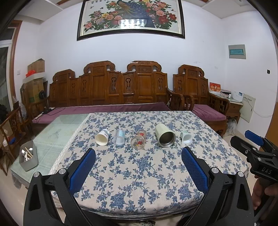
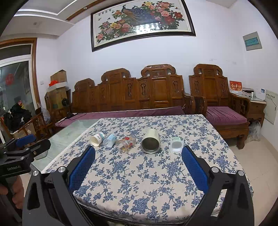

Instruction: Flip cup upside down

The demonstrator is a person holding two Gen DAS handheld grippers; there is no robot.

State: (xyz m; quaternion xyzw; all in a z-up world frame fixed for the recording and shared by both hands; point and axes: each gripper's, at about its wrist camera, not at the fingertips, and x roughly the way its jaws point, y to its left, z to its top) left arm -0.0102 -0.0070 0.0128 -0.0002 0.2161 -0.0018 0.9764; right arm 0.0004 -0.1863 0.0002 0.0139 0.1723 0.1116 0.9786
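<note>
Five cups lie on their sides in a row across the middle of the floral tablecloth (image 1: 139, 170), mouths turned toward the cameras. From the left wrist view they run left to right: a white paper cup (image 1: 102, 137), a clear plastic cup (image 1: 119, 137) just beside it, a glass cup with red flowers (image 1: 138, 140), a large pale metal tumbler (image 1: 164, 136) with a dark steel inside, and a small square-mouthed white cup (image 1: 185, 137) with a green band. The paper and plastic cups look close enough to touch; the tumbler sits apart from its neighbours. In the right wrist view the same row reads paper cup (image 2: 97, 139) at about 10 o'clock of the tumbler (image 2: 150, 141), with the small cup (image 2: 176, 145) at its 3 o'clock. The left gripper (image 1: 138, 160) hovers over the near half of the cloth with its blue-padded fingers spread wide, gripping nothing; the cups lie at its 12 o'clock, well apart from it. The right gripper (image 2: 138, 159) is likewise spread wide and empty, and it shows at 3 o'clock in the left view. A grey holder of utensils (image 1: 28, 157) stands on the bare glass tabletop (image 1: 60, 128) at 9 o'clock. Behind the table runs a carved wooden bench (image 1: 111, 88) with purple cushions, under a framed peacock painting (image 1: 131, 16).
</note>
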